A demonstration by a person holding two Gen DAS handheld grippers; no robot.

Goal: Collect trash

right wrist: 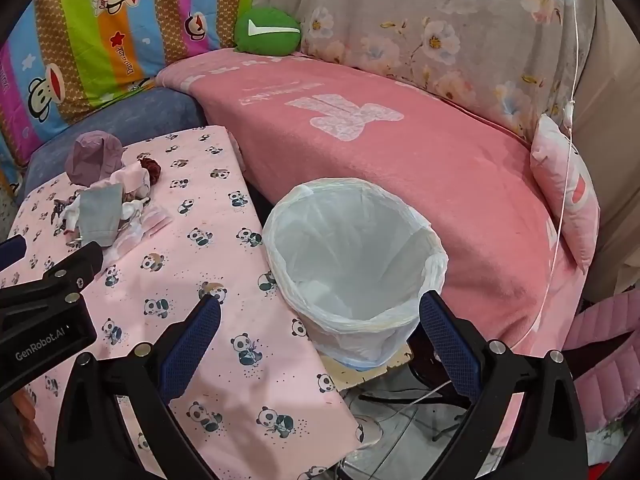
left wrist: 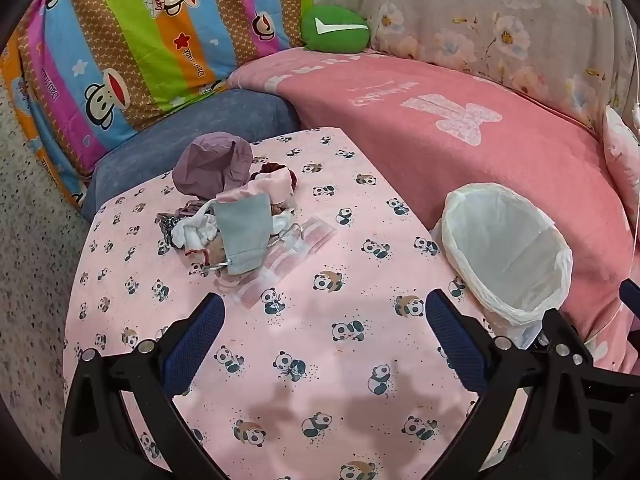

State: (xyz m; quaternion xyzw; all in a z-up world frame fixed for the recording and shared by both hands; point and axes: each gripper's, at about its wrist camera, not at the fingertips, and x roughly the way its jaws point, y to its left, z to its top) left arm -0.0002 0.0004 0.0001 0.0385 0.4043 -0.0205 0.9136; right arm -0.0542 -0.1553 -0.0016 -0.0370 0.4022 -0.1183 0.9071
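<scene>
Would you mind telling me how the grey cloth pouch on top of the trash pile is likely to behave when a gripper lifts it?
The grey pouch looks like soft fabric, so it will probably sag and fold. It seems light for its size. It lies on the loose pile, so neighbouring scraps may shift or snag.

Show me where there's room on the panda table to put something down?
Bare panda cloth lies between the trash pile and the open left gripper, and along the edge beside the white-lined bin. The far-left corner is crowded.
</scene>
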